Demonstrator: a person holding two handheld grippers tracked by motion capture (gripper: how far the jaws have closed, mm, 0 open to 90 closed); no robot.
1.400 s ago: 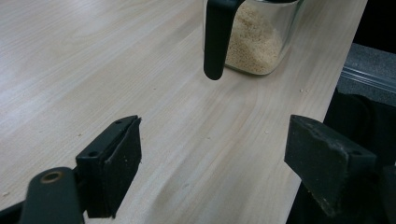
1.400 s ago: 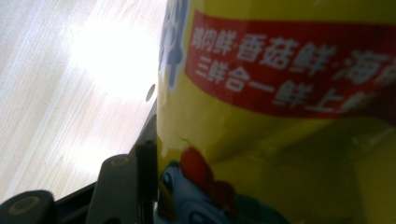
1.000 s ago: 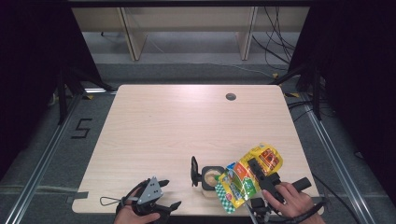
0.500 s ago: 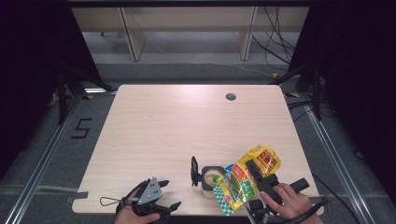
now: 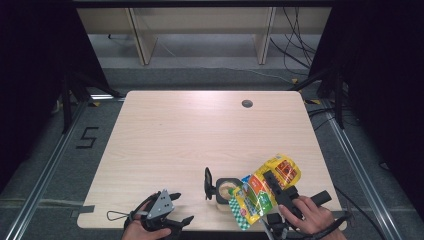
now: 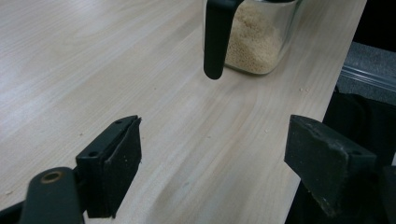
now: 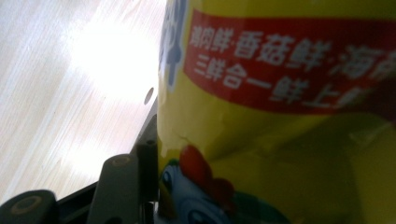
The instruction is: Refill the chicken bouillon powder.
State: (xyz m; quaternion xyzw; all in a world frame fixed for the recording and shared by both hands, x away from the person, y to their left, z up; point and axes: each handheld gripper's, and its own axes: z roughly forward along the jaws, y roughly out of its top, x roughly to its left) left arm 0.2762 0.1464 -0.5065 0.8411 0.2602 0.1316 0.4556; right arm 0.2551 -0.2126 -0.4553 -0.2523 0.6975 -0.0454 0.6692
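Observation:
A clear measuring cup (image 5: 224, 189) with a black handle (image 5: 207, 183) stands near the table's front edge, part full of pale granules (image 6: 254, 42). Over its right side tilts a yellow seasoning bag (image 5: 262, 190) with a red label (image 7: 289, 60), and my right gripper (image 5: 276, 186) is shut on that bag. In the right gripper view the bag presses against the left jaw and hides the other. My left gripper (image 5: 169, 210) rests at the front left of the table, open, with bare wood between its fingers (image 6: 116, 168). The cup stands ahead of it, apart.
The wooden table (image 5: 190, 135) has a round cable hole (image 5: 247, 103) at the back right. Dark floor with cables and metal rails surrounds it, and a shelf unit (image 5: 200, 30) stands behind. A "5" (image 5: 87, 137) is marked on the floor at left.
The bag and my right gripper have shifted slightly toward the front right, away from the cup. The left gripper has not moved.

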